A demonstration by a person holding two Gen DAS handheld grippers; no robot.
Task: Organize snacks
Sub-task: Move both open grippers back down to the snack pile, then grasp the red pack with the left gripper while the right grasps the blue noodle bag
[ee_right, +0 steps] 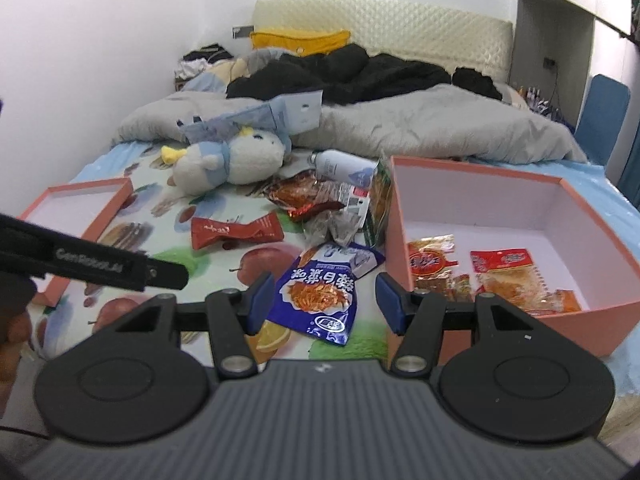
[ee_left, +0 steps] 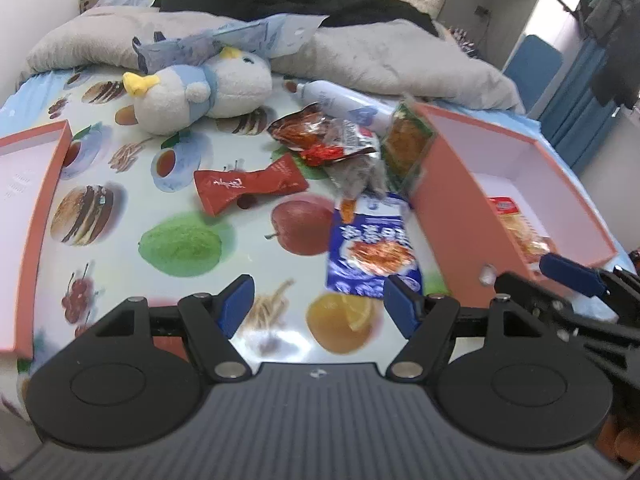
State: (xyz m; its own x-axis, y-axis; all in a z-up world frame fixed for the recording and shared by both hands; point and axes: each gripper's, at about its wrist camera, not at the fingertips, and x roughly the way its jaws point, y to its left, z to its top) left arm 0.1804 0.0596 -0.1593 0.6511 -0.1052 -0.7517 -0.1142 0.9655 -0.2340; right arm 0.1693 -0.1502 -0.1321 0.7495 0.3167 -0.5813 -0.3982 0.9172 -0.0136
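Hovering over the snack pile on the bed with both grippers, nothing picked up yet. My left gripper (ee_left: 318, 306) has its jaws standing wide and empty above the fruit-print sheet (ee_left: 168, 208), and my right gripper (ee_right: 323, 300) is open a bit narrower, also empty, with the blue noodle snack bag (ee_right: 318, 300) lying flat right between and beyond its fingertips. That bag sits just beside the left wall of the pink box (ee_right: 592, 320), which already has a few packets in it.

I'd say the blue bag is the obvious next grab — closest to the box. It's flat and crinkly, so I'd come down on an edge or the raised top corner instead of pressing straight onto the middle, and close gently so it doesn't slide. The red candy wrapper (ee_left: 250, 188) and the messy heap of packets (ee_left: 332, 140) by the plush penguin (ee_left: 200, 92) can wait — the left side could take the red one.
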